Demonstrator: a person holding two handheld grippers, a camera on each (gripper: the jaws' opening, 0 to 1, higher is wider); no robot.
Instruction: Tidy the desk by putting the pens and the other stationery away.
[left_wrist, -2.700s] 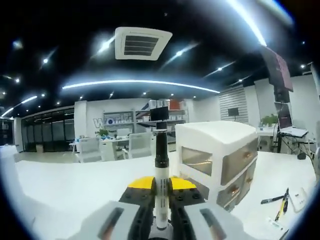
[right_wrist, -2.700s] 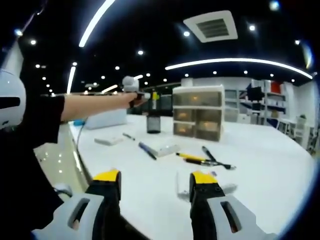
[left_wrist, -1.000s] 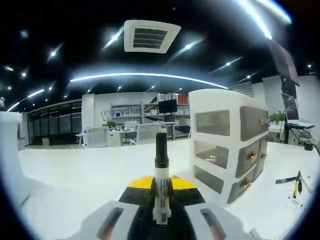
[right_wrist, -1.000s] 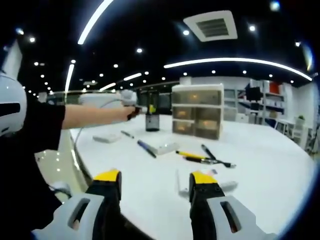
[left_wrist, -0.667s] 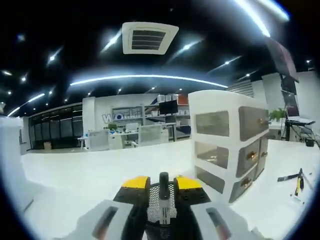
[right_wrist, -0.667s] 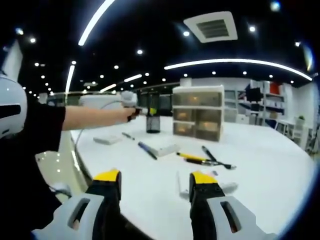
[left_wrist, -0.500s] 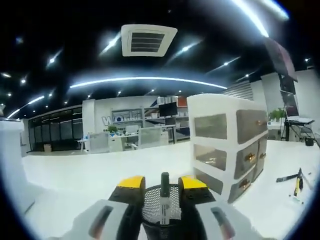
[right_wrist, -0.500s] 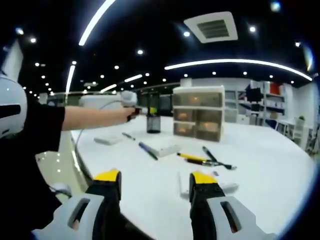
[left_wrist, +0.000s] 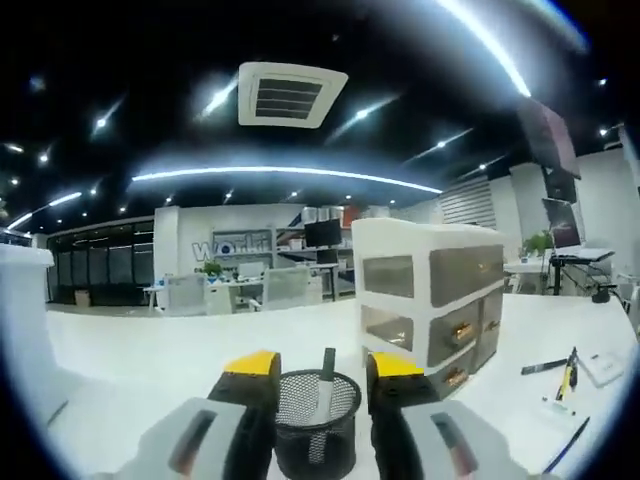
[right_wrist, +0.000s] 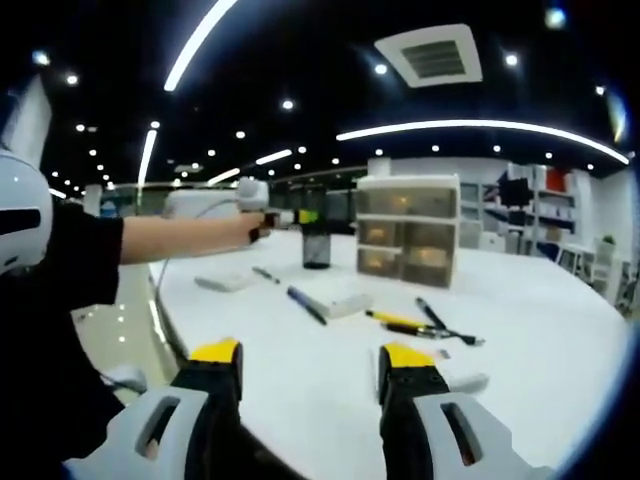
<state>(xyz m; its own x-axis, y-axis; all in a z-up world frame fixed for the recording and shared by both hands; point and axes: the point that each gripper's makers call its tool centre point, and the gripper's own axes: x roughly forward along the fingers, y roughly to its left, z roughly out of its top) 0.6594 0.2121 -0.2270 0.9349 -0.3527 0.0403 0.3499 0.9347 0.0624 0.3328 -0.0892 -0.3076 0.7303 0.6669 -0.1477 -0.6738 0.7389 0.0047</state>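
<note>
My left gripper (left_wrist: 322, 365) stands open just in front of a black mesh pen cup (left_wrist: 315, 425). A black-capped marker (left_wrist: 326, 383) stands loose inside the cup, leaning on its rim. In the right gripper view a person's outstretched arm holds the left gripper (right_wrist: 283, 217) beside the pen cup (right_wrist: 316, 247). My right gripper (right_wrist: 310, 360) is open and holds nothing, low over the near table edge. Loose on the table lie a blue marker (right_wrist: 304, 304), a yellow pen (right_wrist: 393, 319), a black pen (right_wrist: 432, 315) and a small dark pen (right_wrist: 265, 273).
A white three-drawer unit (left_wrist: 430, 300) stands right of the cup, also the drawer unit (right_wrist: 408, 240). A flat white box (right_wrist: 347, 303) lies under the blue marker, a white block (right_wrist: 225, 283) to its left. More pens (left_wrist: 562, 375) lie on the white table (right_wrist: 540, 330).
My left gripper has opened and let the marker drop into the mesh cup, then drawn back a little from it. The right gripper has hardly moved.
</note>
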